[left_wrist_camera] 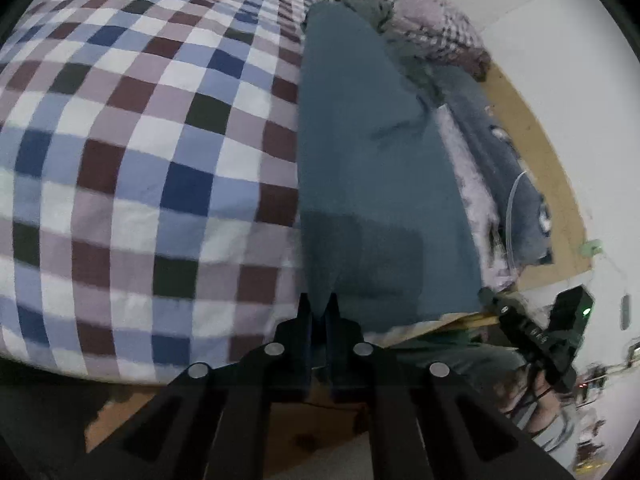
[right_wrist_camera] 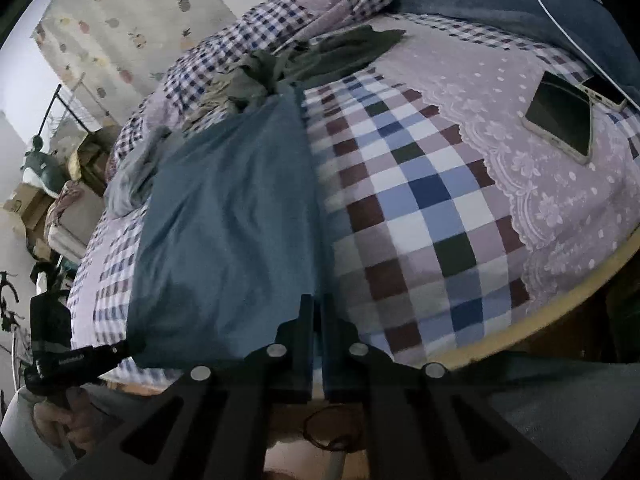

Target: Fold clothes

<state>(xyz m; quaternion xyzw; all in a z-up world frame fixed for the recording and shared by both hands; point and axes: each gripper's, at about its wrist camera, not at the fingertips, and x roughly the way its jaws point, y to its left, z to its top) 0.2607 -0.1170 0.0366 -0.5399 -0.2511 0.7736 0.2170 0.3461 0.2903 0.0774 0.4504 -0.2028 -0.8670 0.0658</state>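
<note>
A teal garment (left_wrist_camera: 372, 168) lies flat and lengthwise on the checkered bedspread (left_wrist_camera: 132, 152). My left gripper (left_wrist_camera: 319, 306) is shut on its near left corner, with the cloth pinched between the two dark fingers. In the right wrist view the same garment (right_wrist_camera: 228, 220) stretches away from me, and my right gripper (right_wrist_camera: 319, 306) is shut on its near right edge, blue cloth showing between the fingers. Each gripper also shows in the other's view: the right gripper (left_wrist_camera: 520, 320) and the left gripper (right_wrist_camera: 80, 356) in a person's hand.
A phone (right_wrist_camera: 560, 120) and a second device (right_wrist_camera: 604, 90) with a white cable lie on the lace-edged cover at the right. Crumpled olive clothes (right_wrist_camera: 320, 60) and a pale blue garment (right_wrist_camera: 132, 172) sit beyond the teal one. A dark blue blanket (right_wrist_camera: 520, 8) lies by the wooden bed frame (left_wrist_camera: 532, 152).
</note>
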